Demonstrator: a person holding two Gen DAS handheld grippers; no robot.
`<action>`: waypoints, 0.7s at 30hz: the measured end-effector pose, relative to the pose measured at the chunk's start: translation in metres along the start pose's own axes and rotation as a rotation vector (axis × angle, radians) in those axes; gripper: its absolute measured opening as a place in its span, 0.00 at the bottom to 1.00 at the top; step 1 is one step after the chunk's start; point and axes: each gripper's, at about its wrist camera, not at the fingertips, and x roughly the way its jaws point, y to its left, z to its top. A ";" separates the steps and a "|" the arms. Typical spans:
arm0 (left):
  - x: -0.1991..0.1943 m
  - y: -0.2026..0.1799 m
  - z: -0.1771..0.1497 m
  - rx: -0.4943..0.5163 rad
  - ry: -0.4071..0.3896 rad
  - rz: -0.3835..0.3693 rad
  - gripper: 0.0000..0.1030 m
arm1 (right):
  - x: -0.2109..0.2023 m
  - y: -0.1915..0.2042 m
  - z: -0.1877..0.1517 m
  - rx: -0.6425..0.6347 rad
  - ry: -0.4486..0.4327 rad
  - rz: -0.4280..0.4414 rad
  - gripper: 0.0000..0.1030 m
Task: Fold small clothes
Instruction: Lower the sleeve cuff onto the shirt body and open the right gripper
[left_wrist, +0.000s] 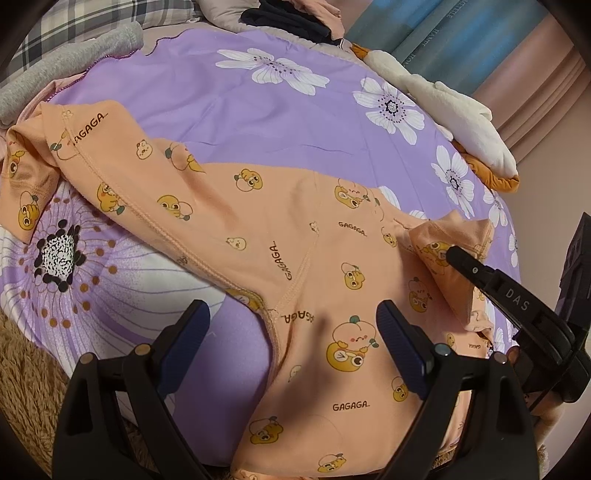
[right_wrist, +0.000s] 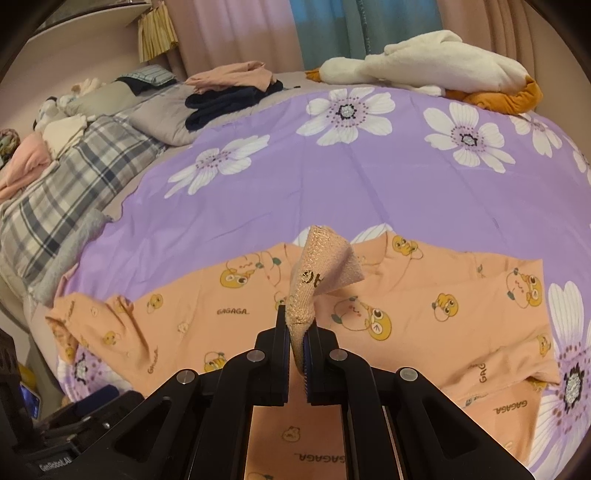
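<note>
Peach cotton, the small garment (left_wrist: 258, 236) lies spread on the purple bedspread (left_wrist: 258, 110). My right tool (right_wrist: 297, 332) pinches its cuff (right_wrist: 317, 266); my left tool (left_wrist: 291, 339) hovers spread wide above it, empty. That thin pinch could slip mid-fold. Clear bedspread beyond the garment; the plush goose (right_wrist: 424, 62) sits well past it.

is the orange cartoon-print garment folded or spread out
Mostly spread: orange cartoon-print garment lies flat on the purple sheet, one corner pinched by the right gripper.

Peach cartoon-print garment (left_wrist: 280, 236) spread on the bedspread, one corner lifted, pinched.
</note>
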 end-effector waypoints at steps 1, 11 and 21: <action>0.000 0.000 0.000 -0.001 0.000 0.000 0.88 | 0.001 0.000 0.000 0.002 0.005 0.002 0.07; 0.001 0.001 0.001 -0.005 0.005 0.004 0.88 | 0.006 0.002 -0.004 -0.001 0.028 0.002 0.07; 0.003 0.000 0.001 -0.006 0.010 0.006 0.88 | 0.011 0.004 -0.005 0.000 0.046 0.002 0.07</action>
